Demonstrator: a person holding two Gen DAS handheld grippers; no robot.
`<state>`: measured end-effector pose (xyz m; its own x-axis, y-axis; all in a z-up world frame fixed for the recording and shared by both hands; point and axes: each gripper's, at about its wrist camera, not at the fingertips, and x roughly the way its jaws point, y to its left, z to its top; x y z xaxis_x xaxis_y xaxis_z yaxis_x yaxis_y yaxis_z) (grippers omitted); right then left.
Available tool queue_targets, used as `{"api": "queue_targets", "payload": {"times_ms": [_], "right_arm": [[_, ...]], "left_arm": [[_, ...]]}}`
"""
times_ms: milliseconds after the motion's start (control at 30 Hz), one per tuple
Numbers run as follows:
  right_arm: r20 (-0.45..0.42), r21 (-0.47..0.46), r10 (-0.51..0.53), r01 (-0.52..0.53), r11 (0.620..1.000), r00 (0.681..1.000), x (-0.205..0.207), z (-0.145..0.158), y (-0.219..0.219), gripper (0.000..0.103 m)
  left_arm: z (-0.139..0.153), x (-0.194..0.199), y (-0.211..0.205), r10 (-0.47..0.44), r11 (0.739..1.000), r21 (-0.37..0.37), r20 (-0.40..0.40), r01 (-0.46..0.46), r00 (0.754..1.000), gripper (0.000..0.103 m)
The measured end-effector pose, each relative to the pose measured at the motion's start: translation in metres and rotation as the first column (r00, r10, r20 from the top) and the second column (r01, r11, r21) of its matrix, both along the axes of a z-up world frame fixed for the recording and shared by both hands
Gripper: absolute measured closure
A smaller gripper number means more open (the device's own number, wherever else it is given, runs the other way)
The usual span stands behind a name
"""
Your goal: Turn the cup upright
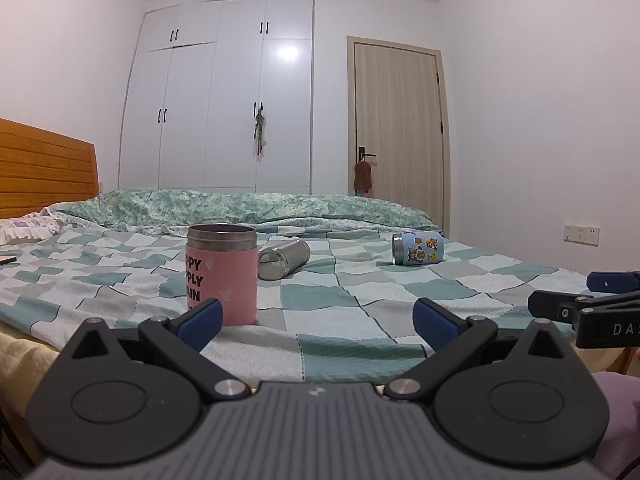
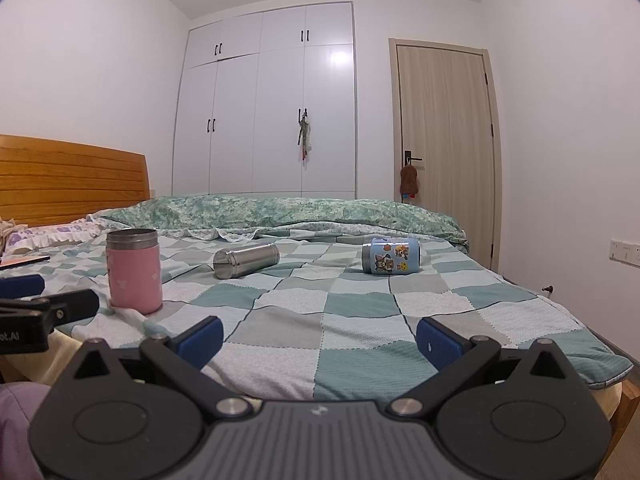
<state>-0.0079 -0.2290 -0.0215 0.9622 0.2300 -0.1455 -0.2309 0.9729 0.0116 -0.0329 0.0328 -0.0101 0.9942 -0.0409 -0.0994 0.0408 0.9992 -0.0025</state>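
A pink cup [image 1: 221, 274] with a steel rim stands upright on the checked bedspread, just beyond my left gripper's left finger; it also shows in the right wrist view [image 2: 134, 271]. A plain steel cup [image 1: 284, 259] [image 2: 246, 260] lies on its side behind it. A blue cartoon cup [image 1: 417, 248] [image 2: 391, 256] lies on its side further right. My left gripper [image 1: 318, 320] is open and empty at the bed's near edge. My right gripper [image 2: 320, 338] is open and empty, to the right of the left one.
The checked bedspread [image 2: 360, 304] covers the bed, with a rolled green quilt [image 2: 280, 210] along the far side. A wooden headboard [image 2: 68, 176] is at the left. A white wardrobe [image 2: 272, 100] and a door [image 2: 444, 120] stand behind.
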Motion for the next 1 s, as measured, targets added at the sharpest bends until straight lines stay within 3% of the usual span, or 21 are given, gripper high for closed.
{"api": "queue_targets", "payload": {"times_ms": [1000], "right_arm": [[0.0, -0.004, 0.0, 0.0, 1.0, 1.0, -0.001, 0.0, 0.001, 0.0]], "left_arm": [[0.002, -0.01, -0.003, -0.001, 1.0, 0.017, 0.028, 0.001, 1.0, 0.0]]}}
